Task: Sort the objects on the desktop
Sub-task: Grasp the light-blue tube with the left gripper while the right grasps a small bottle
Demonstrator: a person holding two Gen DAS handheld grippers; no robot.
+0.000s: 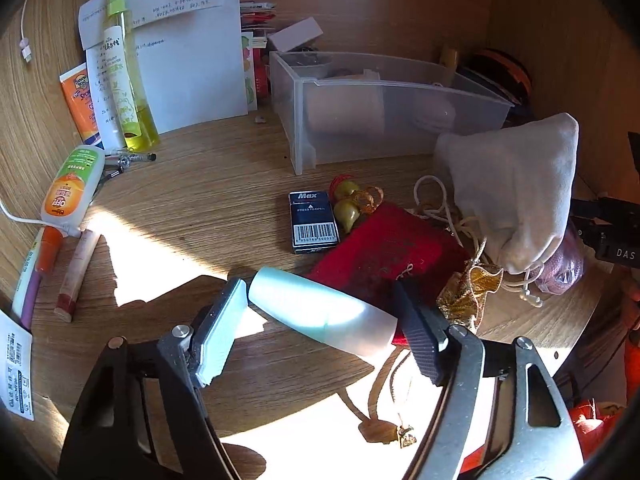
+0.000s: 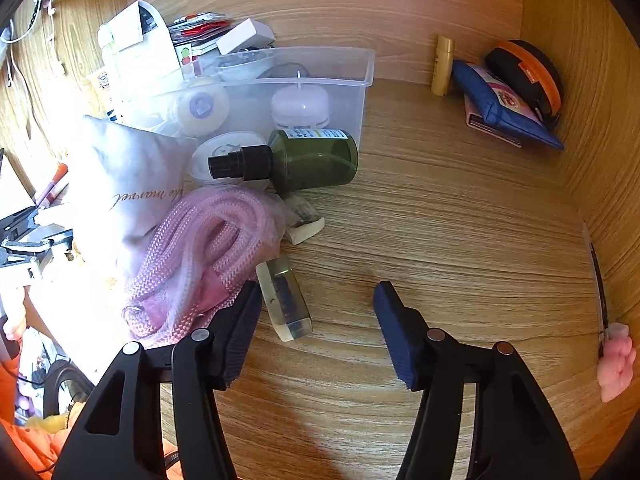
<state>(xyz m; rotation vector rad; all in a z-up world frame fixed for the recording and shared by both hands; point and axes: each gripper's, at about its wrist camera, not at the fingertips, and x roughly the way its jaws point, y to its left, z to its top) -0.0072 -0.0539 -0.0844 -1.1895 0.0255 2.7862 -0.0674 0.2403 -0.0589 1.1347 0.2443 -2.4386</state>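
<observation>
One pale mint tube point(image 1: 320, 310) lies crosswise in the left gripper point(image 1: 320, 320), clamped between both pads above the wooden tabletop point(image 1: 192, 184), sunlit in patches. At its 12 o'clock sit one dark Max box point(image 1: 313, 222), one red pouch point(image 1: 384, 248) and one clear plastic bin point(image 1: 384, 108); one white drawstring bag point(image 1: 516, 184) stands at 2 o'clock. The right gripper point(image 2: 318, 328) is spread apart, holding nothing, over bare wood, with one small clear bottle point(image 2: 285, 298) and one pink rope coil point(image 2: 204, 256) at its 10 o'clock and one green spray bottle point(image 2: 296, 158) at 11. Wood panels wall the nook.

Wooden desk point(image 2: 440, 208) under clear bin point(image 1: 384, 92), pouches point(image 1: 384, 248).
</observation>
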